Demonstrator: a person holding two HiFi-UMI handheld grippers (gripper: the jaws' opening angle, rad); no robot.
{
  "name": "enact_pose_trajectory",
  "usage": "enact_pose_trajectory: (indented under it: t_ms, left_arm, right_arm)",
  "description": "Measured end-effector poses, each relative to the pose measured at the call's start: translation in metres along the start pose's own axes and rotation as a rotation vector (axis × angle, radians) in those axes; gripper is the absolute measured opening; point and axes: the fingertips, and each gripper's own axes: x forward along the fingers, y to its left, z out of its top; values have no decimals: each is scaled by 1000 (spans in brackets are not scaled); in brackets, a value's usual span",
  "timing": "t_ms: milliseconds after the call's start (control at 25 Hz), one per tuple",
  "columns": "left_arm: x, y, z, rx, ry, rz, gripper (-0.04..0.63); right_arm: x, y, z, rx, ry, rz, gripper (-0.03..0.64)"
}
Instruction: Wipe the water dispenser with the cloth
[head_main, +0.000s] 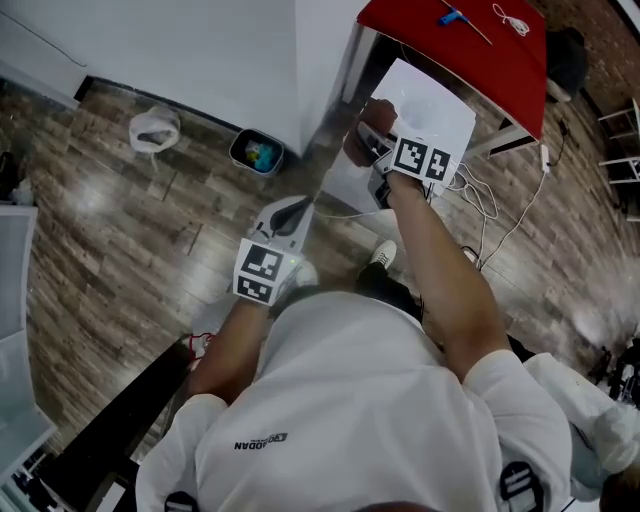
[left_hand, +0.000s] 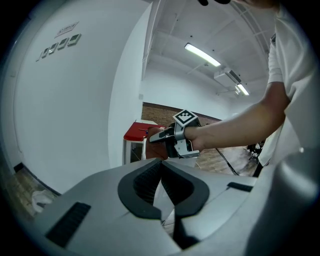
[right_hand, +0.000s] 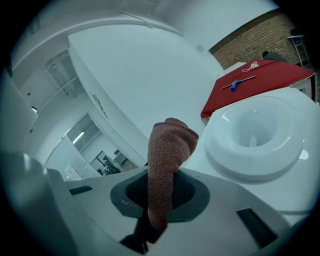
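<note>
The white water dispenser (head_main: 430, 112) stands below me, beside a red table. Its round bottle socket (right_hand: 254, 136) fills the right of the right gripper view. My right gripper (head_main: 368, 142) is at the dispenser's top left edge and is shut on a brown cloth (right_hand: 167, 160), which sticks up between the jaws. In the head view the cloth (head_main: 355, 148) shows as a brown bunch against that edge. My left gripper (head_main: 283, 222) hangs lower, left of the dispenser, jaws together on nothing. Its own view shows the right gripper (left_hand: 161, 137) and the cloth (left_hand: 153, 135) ahead.
A red table (head_main: 470, 45) with a blue tool and a white cord stands behind the dispenser. White cables (head_main: 485, 205) trail on the wood floor to the right. A small bin (head_main: 256, 152) and a white bag (head_main: 153, 130) sit near the white wall (head_main: 200, 50).
</note>
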Motion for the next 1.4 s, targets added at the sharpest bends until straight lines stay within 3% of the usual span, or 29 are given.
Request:
enact_pose_trajectory:
  t_ms: [680,1400]
  left_arm:
    - [37,-8,8,18,11,-81,-8]
    - [43,-24,11,22,15,-110,-8]
  right_arm:
    - [-64,-48,0,73,-29,-65,54]
    - [-146,-96,-5,121,-81,-151,54]
